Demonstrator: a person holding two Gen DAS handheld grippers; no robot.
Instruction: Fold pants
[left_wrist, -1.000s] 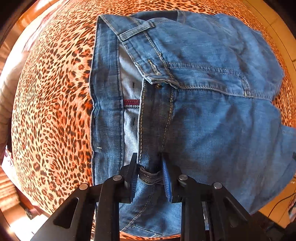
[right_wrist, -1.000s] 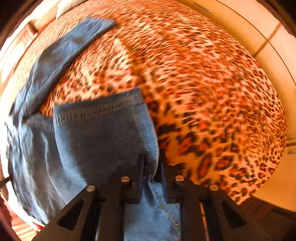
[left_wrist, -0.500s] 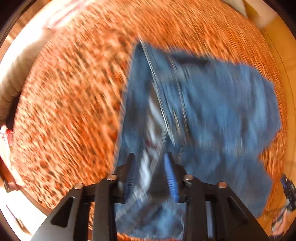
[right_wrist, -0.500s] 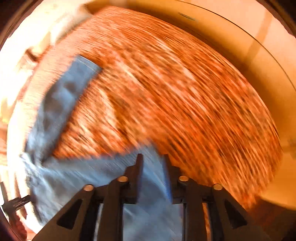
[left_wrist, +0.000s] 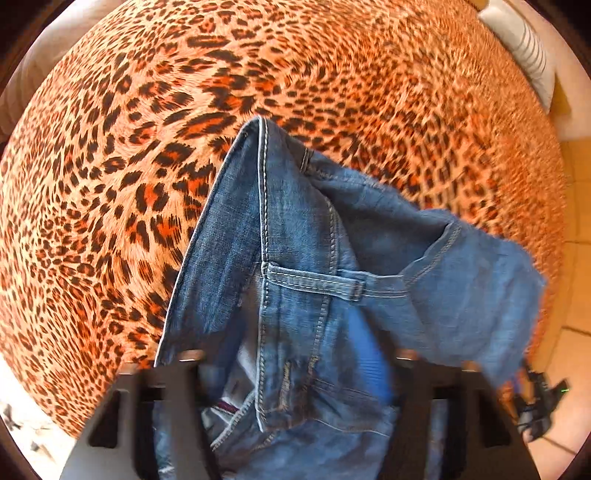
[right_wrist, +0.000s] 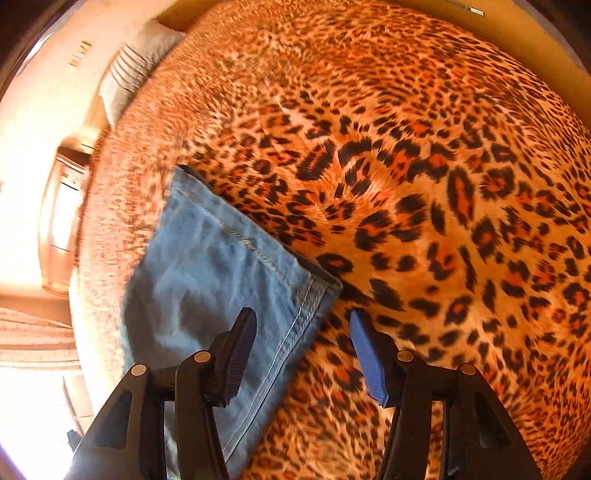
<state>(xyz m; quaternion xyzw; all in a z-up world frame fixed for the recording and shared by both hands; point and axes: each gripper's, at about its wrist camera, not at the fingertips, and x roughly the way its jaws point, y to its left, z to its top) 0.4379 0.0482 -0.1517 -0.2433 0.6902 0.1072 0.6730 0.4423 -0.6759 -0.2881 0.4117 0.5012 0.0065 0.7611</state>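
While steeply nose-down, left jaws just closing amid bunched jeans (left_wrist: 295, 221), grip unclear; right jaws just opening, apart, empty.

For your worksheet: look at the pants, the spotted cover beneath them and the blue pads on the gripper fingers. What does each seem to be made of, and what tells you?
Pants: denim, faded blue with a matte weave, pale double topstitching and a belt loop.
Spotted cover: probably a soft printed plush fabric; the leopard marks have brushed, feathery edges.
Pads: likely rubber or plastic, matte blue with fine ribbing; which one is unclear.
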